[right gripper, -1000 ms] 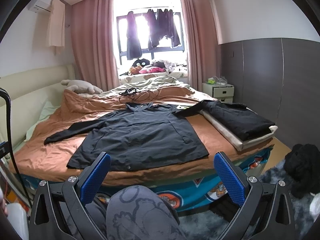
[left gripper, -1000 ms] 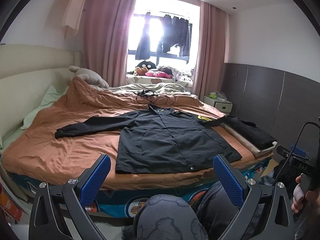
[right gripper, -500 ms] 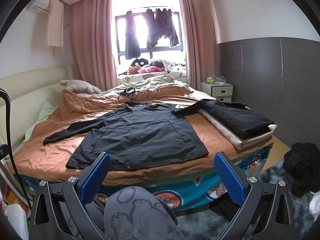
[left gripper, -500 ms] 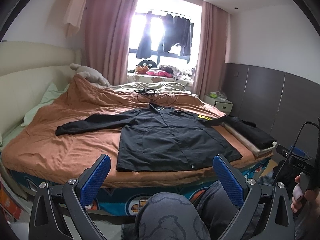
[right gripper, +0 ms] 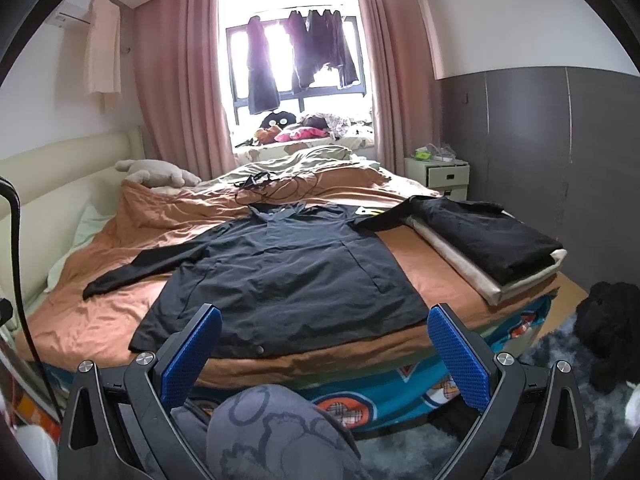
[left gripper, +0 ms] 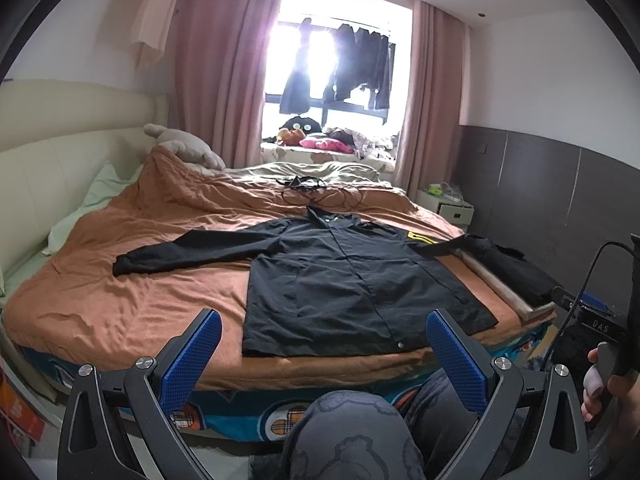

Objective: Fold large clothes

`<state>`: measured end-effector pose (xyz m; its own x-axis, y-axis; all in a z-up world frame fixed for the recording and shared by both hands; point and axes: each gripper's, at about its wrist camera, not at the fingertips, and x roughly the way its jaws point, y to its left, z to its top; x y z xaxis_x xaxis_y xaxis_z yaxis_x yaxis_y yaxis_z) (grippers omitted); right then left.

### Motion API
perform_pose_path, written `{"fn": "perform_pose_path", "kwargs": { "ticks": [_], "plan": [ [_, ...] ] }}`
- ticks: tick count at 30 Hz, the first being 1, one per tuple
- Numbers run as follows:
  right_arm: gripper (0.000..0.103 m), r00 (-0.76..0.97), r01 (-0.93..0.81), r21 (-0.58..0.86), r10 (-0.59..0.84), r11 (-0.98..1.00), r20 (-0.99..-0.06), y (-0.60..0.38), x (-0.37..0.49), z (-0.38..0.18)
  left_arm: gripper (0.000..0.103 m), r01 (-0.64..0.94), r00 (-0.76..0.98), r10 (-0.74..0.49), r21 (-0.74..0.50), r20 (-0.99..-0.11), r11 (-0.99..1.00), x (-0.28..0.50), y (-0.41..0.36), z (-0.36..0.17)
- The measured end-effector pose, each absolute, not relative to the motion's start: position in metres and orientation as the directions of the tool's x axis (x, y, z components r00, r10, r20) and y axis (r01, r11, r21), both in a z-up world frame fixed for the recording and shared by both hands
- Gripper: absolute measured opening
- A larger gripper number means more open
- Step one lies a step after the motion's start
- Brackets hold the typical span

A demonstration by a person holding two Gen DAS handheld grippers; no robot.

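— What fills the room?

— A wide bed [left gripper: 120, 320] under a rust-orange cover, running from the near edge back to a window with pink curtains [left gripper: 224, 80]. Dark garments hang in the window.

— And the thing to fold?

— A large black jacket [left gripper: 340, 276] lies flat on the cover, front up, hem toward the near edge of the bed and collar toward the window. One sleeve [left gripper: 188, 252] stretches straight out toward the headboard side. The other reaches onto a stack of folded clothes [right gripper: 492, 240] at the opposite edge of the bed; it seems to rest on the stack, though the black-on-black makes the overlap hard to read.

— Anything smaller on the bed?

— A plush toy [right gripper: 156, 172] by the headboard, and a tangle of black cable [left gripper: 316, 190] just beyond the collar.

— The two tools?

— The left gripper [left gripper: 324, 358] is held off the foot of the bed, jaws spread wide and empty, blue pads apart, the person's knee below them. The right gripper [right gripper: 324, 358] is held likewise, jaws released, touching nothing. Both are apart from the jacket.
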<state>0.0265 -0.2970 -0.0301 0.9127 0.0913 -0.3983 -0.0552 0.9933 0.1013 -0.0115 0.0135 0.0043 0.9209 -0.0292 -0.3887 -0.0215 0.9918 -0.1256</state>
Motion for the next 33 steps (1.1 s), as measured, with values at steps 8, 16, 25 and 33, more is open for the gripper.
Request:
{"fn": "perform_pose_path", "kwargs": {
  "ticks": [8, 16, 25, 33],
  "plan": [
    [0.103, 0.908, -0.112, 0.125, 0.153, 0.986, -0.39, -0.274, 0.08, -0.016, 0.103, -0.062, 0.901, -0.004, -0.136, -0.434, 0.989, 0.028, 0.031, 0.012],
    [0.103, 0.88, -0.214, 0.142, 0.253, 0.967, -0.401, -0.217, 0.139, -0.008, 0.103, -0.116, 0.892, 0.038, -0.146, -0.451, 0.982, 0.065, 0.059, 0.016],
    [0.103, 0.843, -0.314, 0.139, 0.343, 0.939, -0.415, -0.159, 0.222, -0.009, 0.103, -0.185, 0.873, 0.089, -0.157, -0.48, 0.97, 0.118, 0.098, 0.011],
    [0.103, 0.785, -0.378, 0.161, 0.408, 0.912, -0.466, -0.109, 0.301, -0.025, 0.102, -0.267, 0.834, 0.155, -0.142, -0.53, 0.953, 0.178, 0.138, 0.003]
  ]
}}
